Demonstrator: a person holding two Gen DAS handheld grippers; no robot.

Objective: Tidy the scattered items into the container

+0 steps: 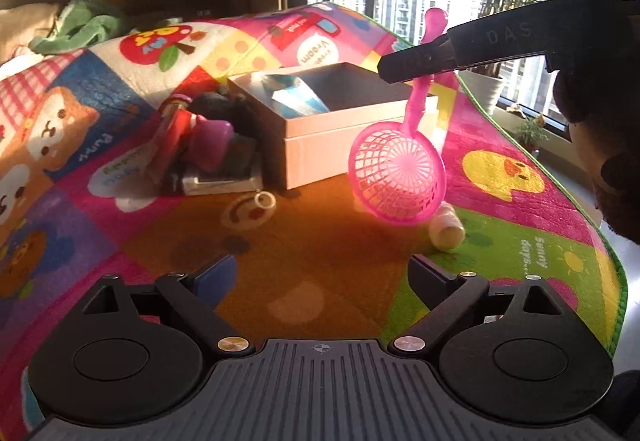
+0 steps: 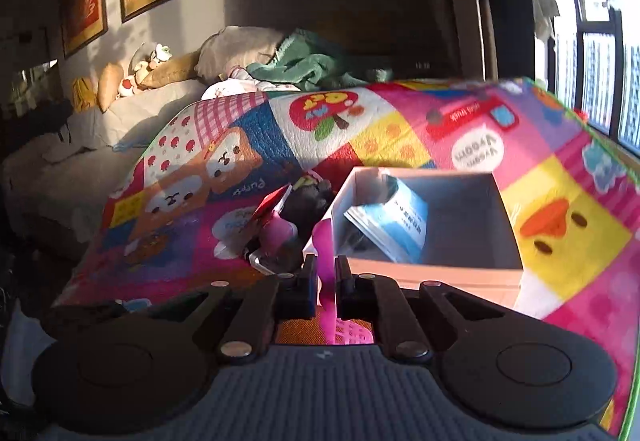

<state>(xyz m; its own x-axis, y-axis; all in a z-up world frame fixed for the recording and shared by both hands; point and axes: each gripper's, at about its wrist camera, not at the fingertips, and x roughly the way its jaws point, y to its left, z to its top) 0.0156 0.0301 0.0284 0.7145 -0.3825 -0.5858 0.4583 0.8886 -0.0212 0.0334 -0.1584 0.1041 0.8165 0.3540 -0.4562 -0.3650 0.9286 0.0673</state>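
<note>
One item in transit: pink strainer (image 1: 396, 177) pinched by its handle in right gripper (image 2: 327, 277), hanging clear of mat (image 1: 320, 249) just beside box (image 1: 320, 145). Left gripper (image 1: 320, 281) spread wide, empty. Next: carry over box rim, release inside; then small bottle (image 1: 446, 227).

Strainer (image 1: 398, 169) translucent hot pink, basket in lattice mesh. Box (image 1: 320, 139) pale, peach-tinted in sun, grey-shadowed inside; booklet (image 2: 400, 227) within it blue and white. Play mat (image 1: 320, 241) patchwork: magenta, yellow, green, orange, with cartoon chick (image 1: 502, 173), puppies, red apple. Blanket (image 2: 312, 67) teal green.
</note>
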